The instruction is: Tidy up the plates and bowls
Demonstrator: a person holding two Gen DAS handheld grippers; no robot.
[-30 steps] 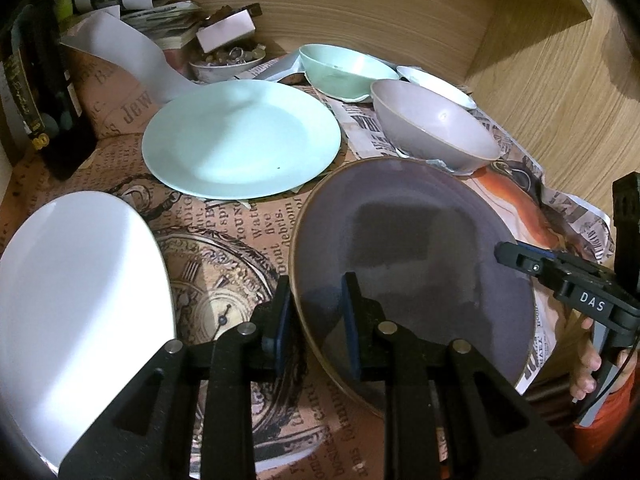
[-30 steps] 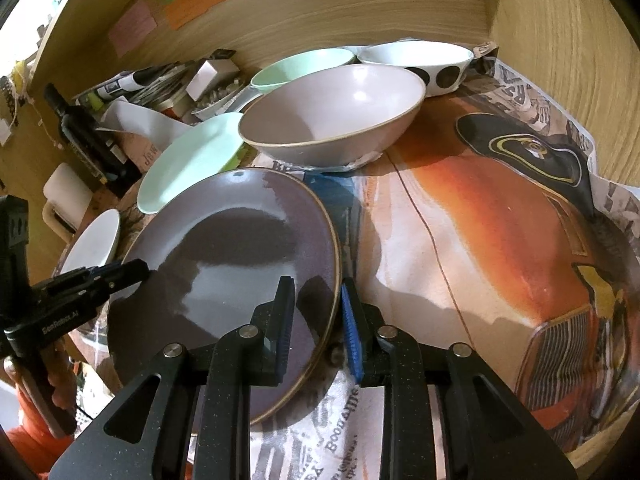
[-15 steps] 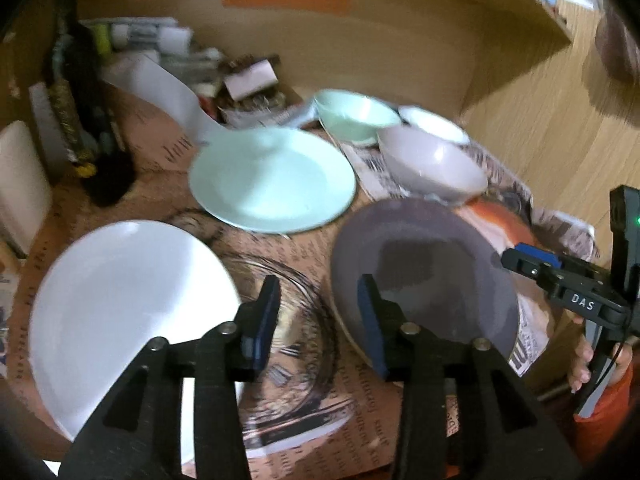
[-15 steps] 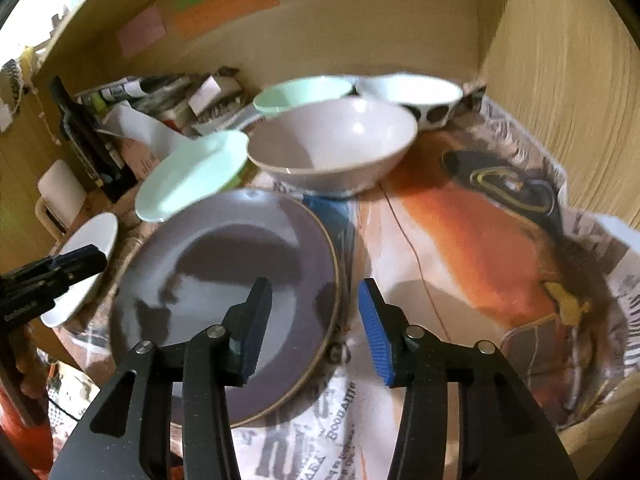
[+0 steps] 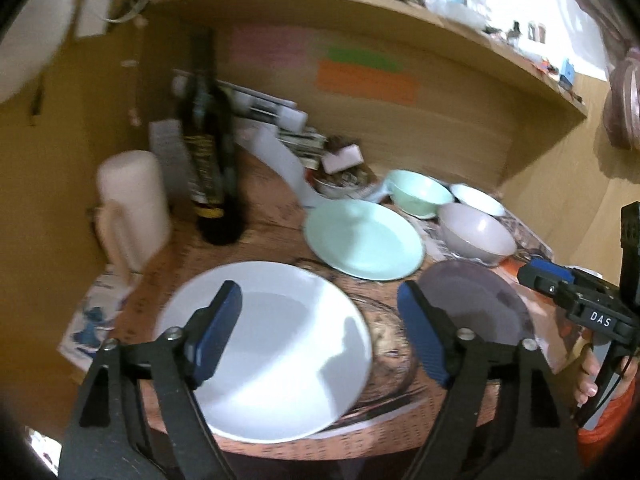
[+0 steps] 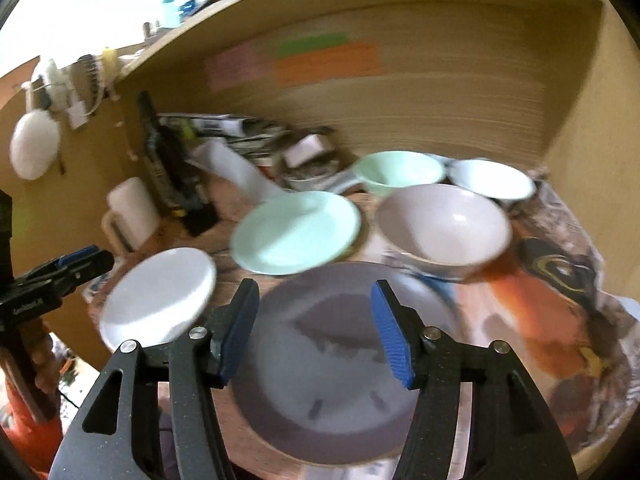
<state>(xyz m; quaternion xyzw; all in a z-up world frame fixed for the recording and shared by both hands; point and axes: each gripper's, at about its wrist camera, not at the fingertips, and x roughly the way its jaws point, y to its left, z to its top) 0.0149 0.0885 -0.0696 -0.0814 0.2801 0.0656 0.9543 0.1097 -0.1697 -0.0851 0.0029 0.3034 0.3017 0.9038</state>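
Note:
My left gripper (image 5: pixel 320 336) is open and empty, raised above a white plate (image 5: pixel 276 356) at the table's front left. My right gripper (image 6: pixel 316 336) is open and empty, raised above a dark purple plate (image 6: pixel 340 364) that lies flat at the front. That plate also shows in the left wrist view (image 5: pixel 476 304). A mint green plate (image 6: pixel 296 232) lies behind them. A pale mauve bowl (image 6: pixel 444 228), a mint bowl (image 6: pixel 396 172) and a white bowl (image 6: pixel 492 180) stand at the back right.
A dark bottle (image 5: pixel 208 152) and a white mug (image 5: pixel 128 204) stand at the left. Papers and a small cluttered dish (image 5: pixel 340 180) sit at the back. Wooden walls close the back and right. Newspaper (image 6: pixel 560 280) covers the table.
Both grippers let go of the purple plate, opened wide and pulled back and up. The plate now lies flat on the table.

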